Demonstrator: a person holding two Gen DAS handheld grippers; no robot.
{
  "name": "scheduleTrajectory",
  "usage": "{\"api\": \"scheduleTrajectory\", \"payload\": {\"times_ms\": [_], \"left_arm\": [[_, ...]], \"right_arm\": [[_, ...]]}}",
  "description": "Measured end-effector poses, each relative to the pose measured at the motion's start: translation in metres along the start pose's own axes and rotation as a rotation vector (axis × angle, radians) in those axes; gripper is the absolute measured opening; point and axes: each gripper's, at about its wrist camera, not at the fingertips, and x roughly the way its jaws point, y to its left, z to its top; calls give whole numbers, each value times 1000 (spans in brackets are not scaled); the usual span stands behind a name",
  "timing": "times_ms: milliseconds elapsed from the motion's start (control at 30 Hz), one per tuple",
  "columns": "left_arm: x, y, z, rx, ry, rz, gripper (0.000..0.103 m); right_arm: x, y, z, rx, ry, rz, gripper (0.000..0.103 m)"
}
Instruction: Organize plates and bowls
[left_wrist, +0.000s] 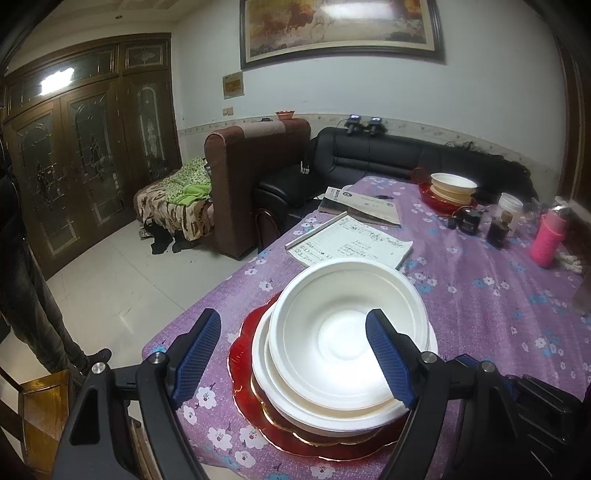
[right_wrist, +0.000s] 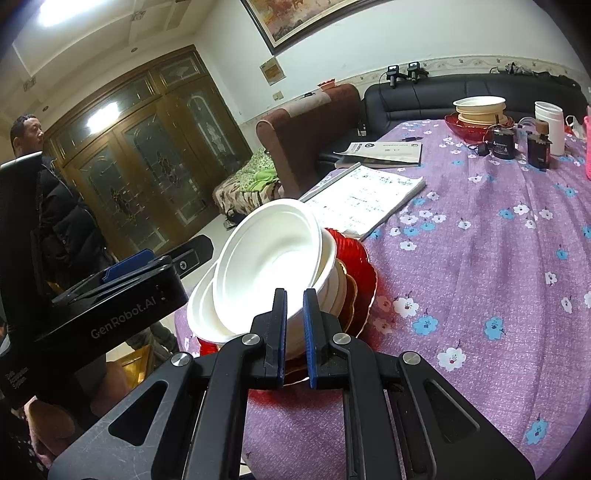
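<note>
Left wrist view: left gripper, jaws wide, holding nothing, straddling white bowls stacked on red plate at table edge.

Right wrist view: right gripper, jaws nearly closed; whether they pinch the bowl rim is unclear.

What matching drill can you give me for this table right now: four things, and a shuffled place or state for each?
Things:
1. left gripper
2. right gripper
3. top white bowl
4. open notebook

States:
A. nearly shut, at the near rim of the stack
B. lying flat beyond the near stack
C. nested on the white stack over the red plate
D. open wide, one finger either side of the stack's near-left edge

Pairs: 1-D, 2-A, 3-C, 4-B
</note>
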Motion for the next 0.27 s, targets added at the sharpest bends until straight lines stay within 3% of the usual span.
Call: {"api": "scheduleTrajectory", "payload": {"times_ms": [267], "left_arm": [[-2,0,0,10,-15,3,81]], "right_arm": [[-2,-6,1,32,-20,-8,9]]}}
